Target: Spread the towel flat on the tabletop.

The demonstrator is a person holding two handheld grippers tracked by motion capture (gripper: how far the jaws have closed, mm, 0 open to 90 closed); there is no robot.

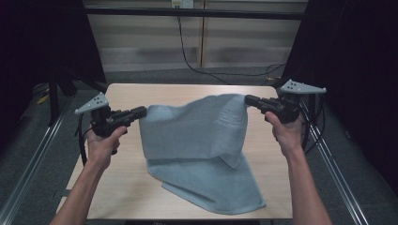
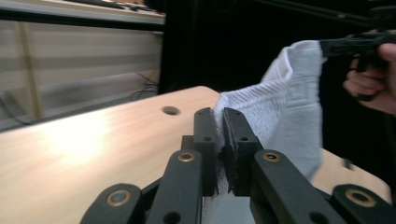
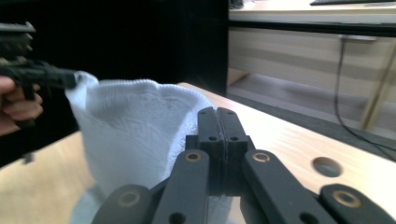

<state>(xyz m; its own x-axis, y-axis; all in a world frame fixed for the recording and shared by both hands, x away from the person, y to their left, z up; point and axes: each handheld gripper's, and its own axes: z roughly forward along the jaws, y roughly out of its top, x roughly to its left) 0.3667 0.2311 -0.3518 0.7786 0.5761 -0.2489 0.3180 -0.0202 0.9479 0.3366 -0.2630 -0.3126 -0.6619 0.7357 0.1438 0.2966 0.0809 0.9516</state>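
Note:
A light blue towel (image 1: pixel 197 140) hangs between the two grippers above the wooden table (image 1: pixel 126 93), its lower part still lying on the tabletop. My left gripper (image 1: pixel 143 111) is shut on the towel's left corner (image 2: pixel 222 121), with cloth pinched between its jaws. On the other side, my right gripper (image 1: pixel 247 99) is shut on the towel's right corner. In the right gripper view the jaws (image 3: pixel 217 116) are pressed together, and the towel (image 3: pixel 135 135) drapes away to the left toward the other gripper (image 3: pixel 70 79). The far gripper (image 2: pixel 327 46) also holds the towel's top edge in the left gripper view.
The table has round holes (image 3: pixel 326 166) in its top. Dark curtains flank both sides. A black cable (image 1: pixel 187 56) runs across the floor behind the table, in front of a pale wall panel. Metal rails (image 1: pixel 33 150) run along the table's left and right.

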